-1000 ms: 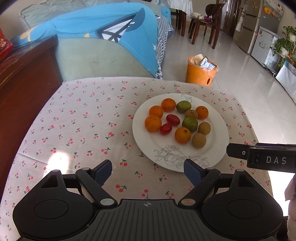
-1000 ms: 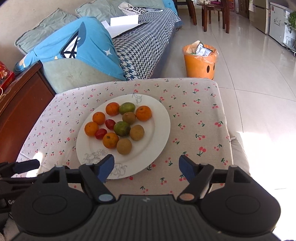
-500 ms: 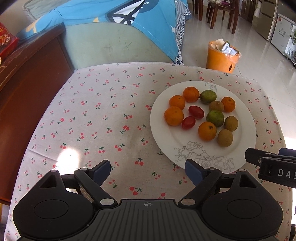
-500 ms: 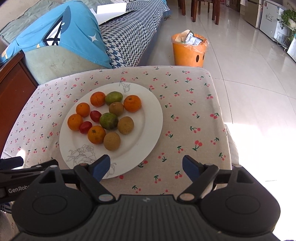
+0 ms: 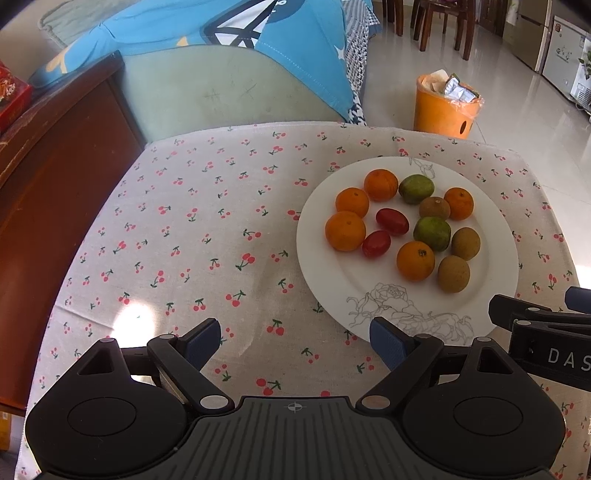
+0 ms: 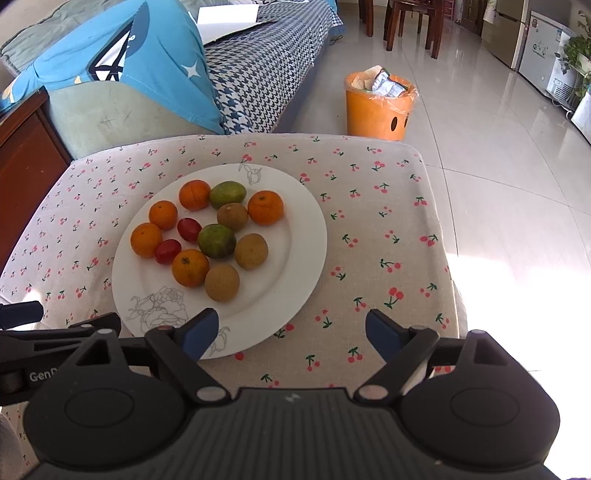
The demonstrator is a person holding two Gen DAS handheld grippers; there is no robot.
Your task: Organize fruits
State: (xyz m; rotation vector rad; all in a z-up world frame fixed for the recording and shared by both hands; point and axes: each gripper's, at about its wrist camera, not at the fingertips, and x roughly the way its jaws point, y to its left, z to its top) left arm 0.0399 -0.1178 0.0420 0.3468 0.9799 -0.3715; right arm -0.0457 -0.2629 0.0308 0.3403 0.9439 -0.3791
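Both sets of jaws stand wide apart with nothing between them. The left gripper (image 5: 295, 341) hangs over bare cloth at the near edge of the worktop (image 5: 192, 236), its right blue pad (image 5: 386, 343) just over the near rim of the plate (image 5: 317, 258). The right gripper (image 6: 291, 334) hangs further right, its left pad (image 6: 199, 332) over the plate's near rim and its right pad (image 6: 382, 336) over the cherry-printed cloth.

The white plate, with a rose drawn in outline at its near edge, lies on the right half of the worktop and carries all the fruit in one loose cluster. Five oranges (image 5: 345, 230) are spread around the group: three on the left and far side, one at the far right, one near the middle front. Two small red tomatoes (image 5: 392, 221) lie side by side just right of the left oranges. Two green fruits (image 5: 432, 233) sit one at the far side, one in the middle. Three brown fruits (image 5: 454, 274) sit on the right, the nearest one touching the near orange.

Beyond the worktop stand a green sofa (image 5: 221, 92) draped with a blue cloth (image 5: 288, 33), and an orange bin (image 5: 445, 109) on the tiled floor. A dark wooden cabinet (image 5: 55, 177) stands at the left.
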